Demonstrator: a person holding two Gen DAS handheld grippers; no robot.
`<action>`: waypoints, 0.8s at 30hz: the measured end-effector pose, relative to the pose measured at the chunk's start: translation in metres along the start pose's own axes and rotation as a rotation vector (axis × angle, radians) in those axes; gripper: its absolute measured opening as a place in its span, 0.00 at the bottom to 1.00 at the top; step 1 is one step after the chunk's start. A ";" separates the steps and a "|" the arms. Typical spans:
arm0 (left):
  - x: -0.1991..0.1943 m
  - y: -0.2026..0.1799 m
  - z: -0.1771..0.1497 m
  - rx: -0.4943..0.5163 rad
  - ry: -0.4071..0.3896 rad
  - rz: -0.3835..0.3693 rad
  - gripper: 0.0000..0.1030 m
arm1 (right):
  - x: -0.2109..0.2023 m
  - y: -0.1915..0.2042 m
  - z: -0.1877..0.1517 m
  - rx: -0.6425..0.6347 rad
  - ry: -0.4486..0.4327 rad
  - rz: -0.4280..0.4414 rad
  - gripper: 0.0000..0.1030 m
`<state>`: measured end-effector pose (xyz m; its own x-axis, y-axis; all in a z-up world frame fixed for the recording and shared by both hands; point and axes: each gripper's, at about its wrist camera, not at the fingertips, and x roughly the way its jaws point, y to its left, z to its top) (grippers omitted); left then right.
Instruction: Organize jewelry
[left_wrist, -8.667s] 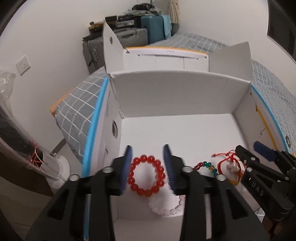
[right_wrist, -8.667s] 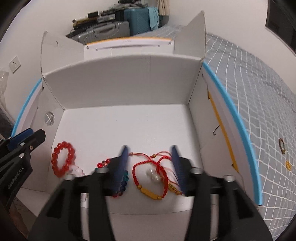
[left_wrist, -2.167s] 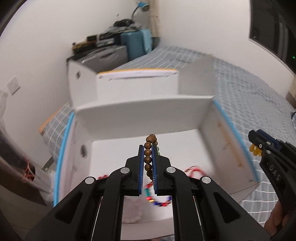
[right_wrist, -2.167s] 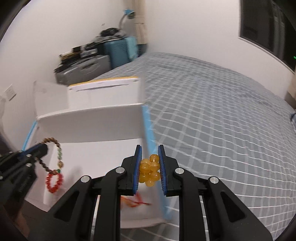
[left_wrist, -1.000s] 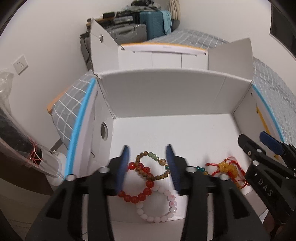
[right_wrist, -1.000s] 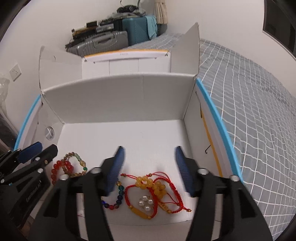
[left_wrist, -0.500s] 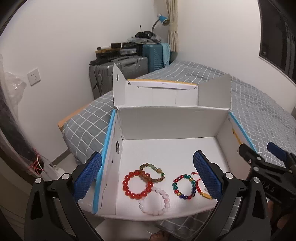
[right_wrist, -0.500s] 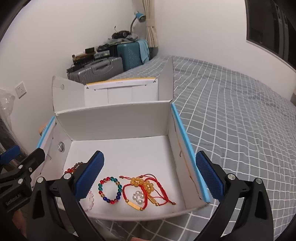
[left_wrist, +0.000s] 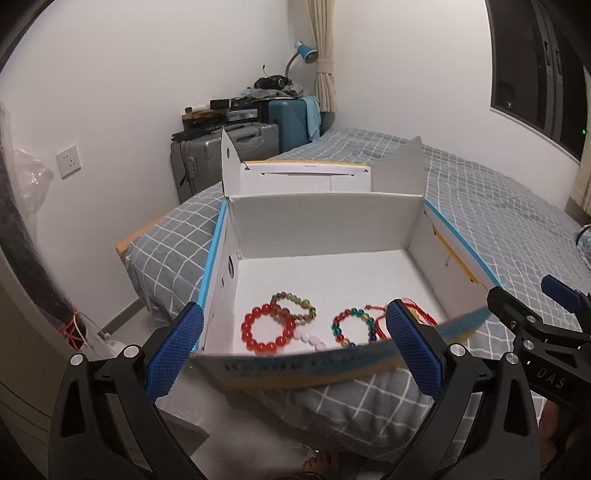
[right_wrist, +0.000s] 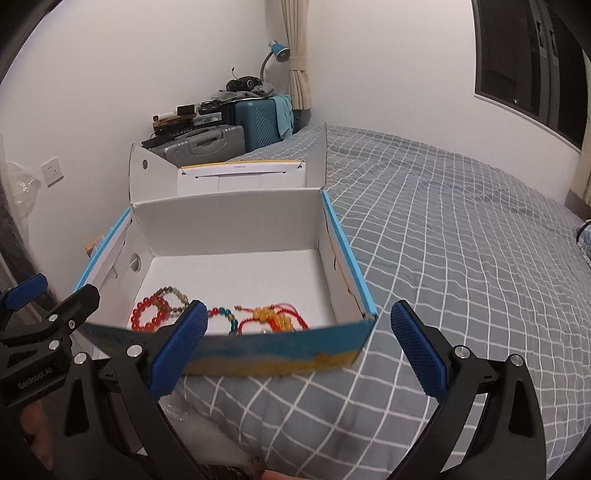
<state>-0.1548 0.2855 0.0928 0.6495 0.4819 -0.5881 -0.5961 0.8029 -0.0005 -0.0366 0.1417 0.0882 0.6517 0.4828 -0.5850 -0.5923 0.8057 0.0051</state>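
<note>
Several beaded bracelets (left_wrist: 267, 332), red, mottled, multicoloured, inside white box (left_wrist: 325, 225)

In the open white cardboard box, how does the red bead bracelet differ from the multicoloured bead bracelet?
The red bead bracelet has large beads of one colour; the multicoloured bead bracelet has smaller red, green, blue and yellow ones. The red one lies left, overlapped by a brown-green bracelet; the multicoloured one lies beside red cord bracelets. Both lie flat in the white cardboard box.
</note>
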 end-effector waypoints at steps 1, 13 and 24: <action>-0.003 0.000 -0.003 0.001 -0.002 -0.004 0.94 | -0.002 0.000 -0.003 0.003 0.000 0.002 0.93; -0.002 -0.007 -0.017 0.018 0.020 -0.008 0.94 | -0.005 -0.002 -0.014 0.008 0.013 0.008 0.93; 0.000 -0.006 -0.017 0.010 0.025 -0.003 0.94 | -0.003 -0.004 -0.014 0.010 0.015 0.007 0.93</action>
<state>-0.1588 0.2746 0.0790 0.6394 0.4706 -0.6080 -0.5892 0.8080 0.0058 -0.0431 0.1327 0.0783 0.6403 0.4833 -0.5970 -0.5920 0.8058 0.0174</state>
